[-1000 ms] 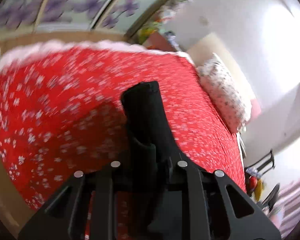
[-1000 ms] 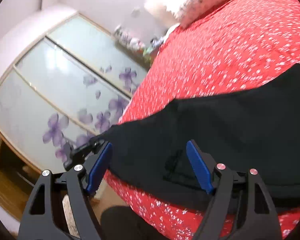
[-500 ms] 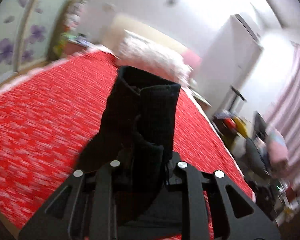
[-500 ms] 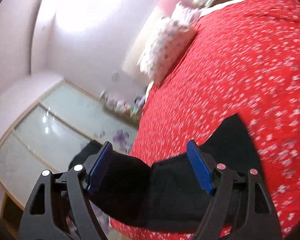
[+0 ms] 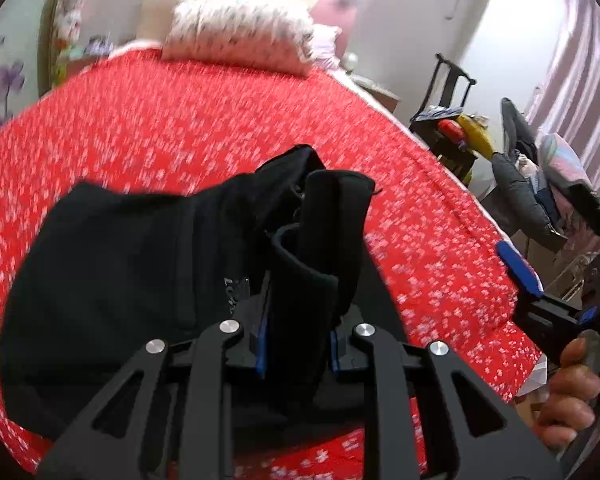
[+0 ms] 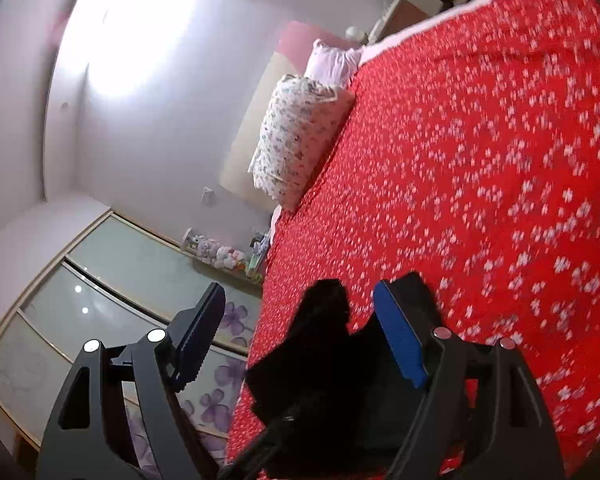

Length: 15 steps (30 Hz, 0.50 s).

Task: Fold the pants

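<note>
Pants point(image 5: 132, 276), black and bunched, lie near the foot of the red flowered bedspread point(image 5: 180, 132), one rolled end clamped upright in the left gripper point(image 5: 296, 344). Off to the side the right gripper point(image 6: 300, 336) stands with jaws wide and nothing pinched (dark cloth shows beyond them). A patterned pillow point(image 5: 240, 36) rests at the bed's head.

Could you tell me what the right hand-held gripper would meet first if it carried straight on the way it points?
Probably the bunched black pants between the right hand-held gripper's open jaws; beyond them the red bedspread, though depth is unclear.
</note>
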Tool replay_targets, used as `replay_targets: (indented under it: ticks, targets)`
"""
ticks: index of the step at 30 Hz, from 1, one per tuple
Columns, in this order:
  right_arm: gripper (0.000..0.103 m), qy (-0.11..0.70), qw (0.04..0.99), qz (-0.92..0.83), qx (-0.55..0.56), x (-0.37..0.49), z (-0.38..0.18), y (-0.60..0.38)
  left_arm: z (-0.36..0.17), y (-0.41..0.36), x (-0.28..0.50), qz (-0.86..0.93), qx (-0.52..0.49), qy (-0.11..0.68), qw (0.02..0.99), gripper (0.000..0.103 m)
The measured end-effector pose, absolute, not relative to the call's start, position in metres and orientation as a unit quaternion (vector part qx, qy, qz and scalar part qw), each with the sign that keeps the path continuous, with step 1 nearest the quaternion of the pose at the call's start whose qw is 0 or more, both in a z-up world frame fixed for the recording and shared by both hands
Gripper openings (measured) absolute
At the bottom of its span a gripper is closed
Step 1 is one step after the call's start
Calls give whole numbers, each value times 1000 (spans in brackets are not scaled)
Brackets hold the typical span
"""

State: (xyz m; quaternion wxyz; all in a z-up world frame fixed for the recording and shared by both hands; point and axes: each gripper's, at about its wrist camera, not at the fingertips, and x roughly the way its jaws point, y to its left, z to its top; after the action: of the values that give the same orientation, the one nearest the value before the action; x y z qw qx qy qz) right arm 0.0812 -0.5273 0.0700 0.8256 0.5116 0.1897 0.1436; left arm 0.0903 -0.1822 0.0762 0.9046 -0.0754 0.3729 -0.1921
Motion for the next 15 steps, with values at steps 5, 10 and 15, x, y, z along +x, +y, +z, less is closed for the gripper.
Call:
replay_targets:
  ticks: [5,10,15]
  targets:
    - [78,184,832,127,508,78,71,-533,58,-229,85,-205,-28,397,894,22]
    - [78,182,849,107,484,72,75,-536,47,-253,69,-205,34,377,903,49]
    - [78,180,852,103,480,68,75,-540,72,-236,38,-296,-1,337,894,90]
